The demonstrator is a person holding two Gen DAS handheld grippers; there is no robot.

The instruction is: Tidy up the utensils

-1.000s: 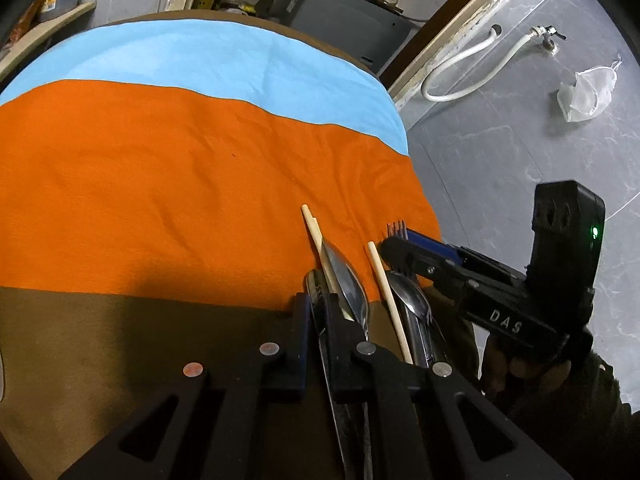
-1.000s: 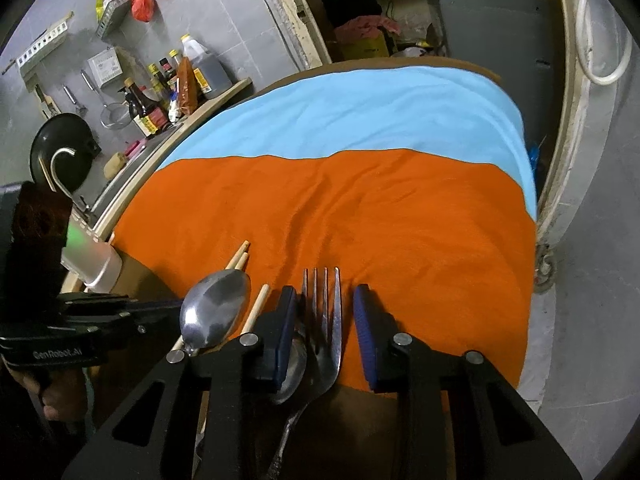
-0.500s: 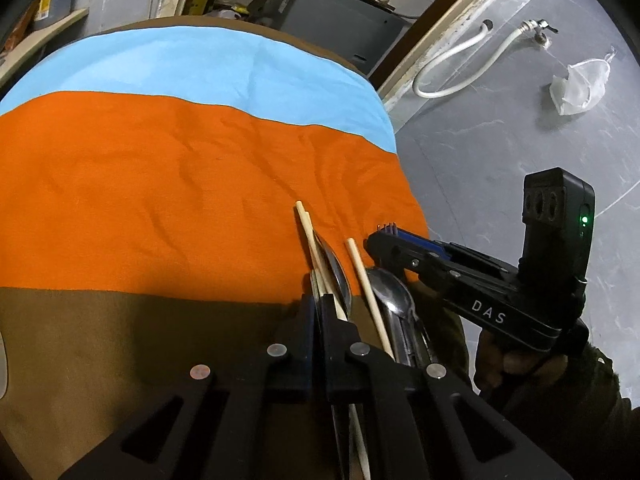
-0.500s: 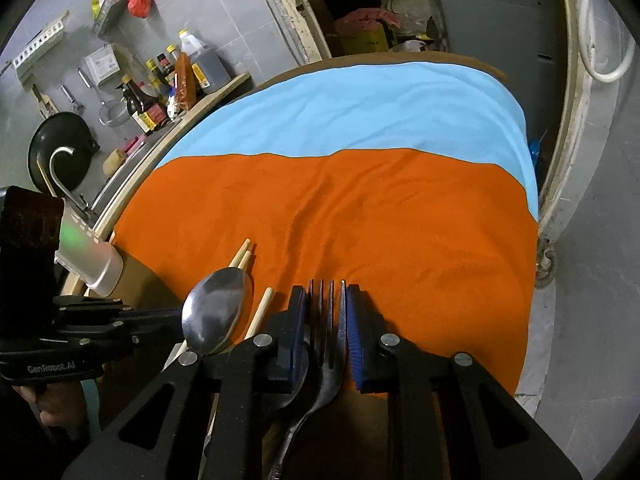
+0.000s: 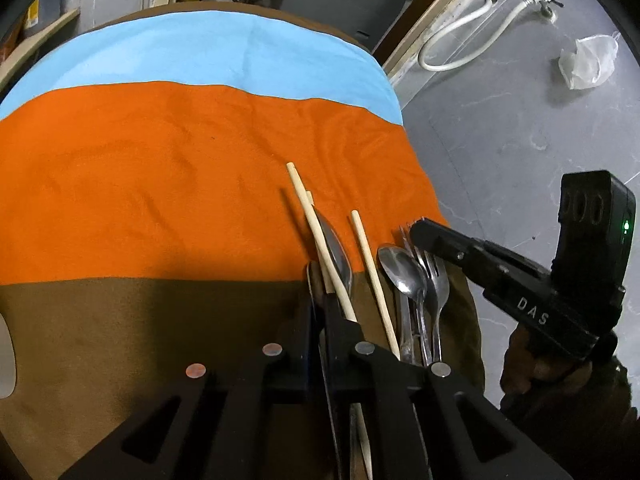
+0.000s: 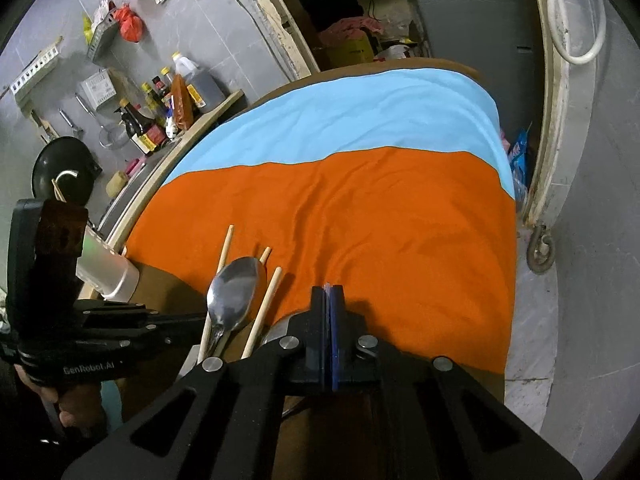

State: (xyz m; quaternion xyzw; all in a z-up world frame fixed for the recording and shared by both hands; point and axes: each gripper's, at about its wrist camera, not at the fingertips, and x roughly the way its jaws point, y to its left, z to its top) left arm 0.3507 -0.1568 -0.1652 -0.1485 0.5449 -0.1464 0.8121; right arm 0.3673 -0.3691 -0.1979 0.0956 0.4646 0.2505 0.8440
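A bundle of utensils stands at the near right edge of the table: wooden chopsticks (image 5: pixel 366 256), a steel spoon (image 5: pixel 402 270) and forks (image 5: pixel 436 276). My left gripper (image 5: pixel 320 284) is shut on a large spoon (image 5: pixel 338 254) and a chopstick (image 5: pixel 316 232); that spoon's bowl also shows in the right wrist view (image 6: pixel 234 294). My right gripper (image 6: pixel 329 294) has its jaws pressed together above the forks, and whether anything is pinched between them is hidden. It also shows in the left wrist view (image 5: pixel 418 228), beside the fork tines.
The table wears an orange cloth (image 5: pixel 160 200) with a light blue band (image 5: pixel 200 60) behind and brown cloth (image 5: pixel 120 340) in front. A shelf with sauce bottles (image 6: pixel 160 120) and a black pan (image 6: pixel 64 168) stands left. Grey floor with a white hose (image 5: pixel 472 32) lies right.
My right gripper's jaws closed fully from open around the fork. My left gripper stayed shut on the spoon and chopstick and lifted slightly; the second spoon and forks are now visible beside it.
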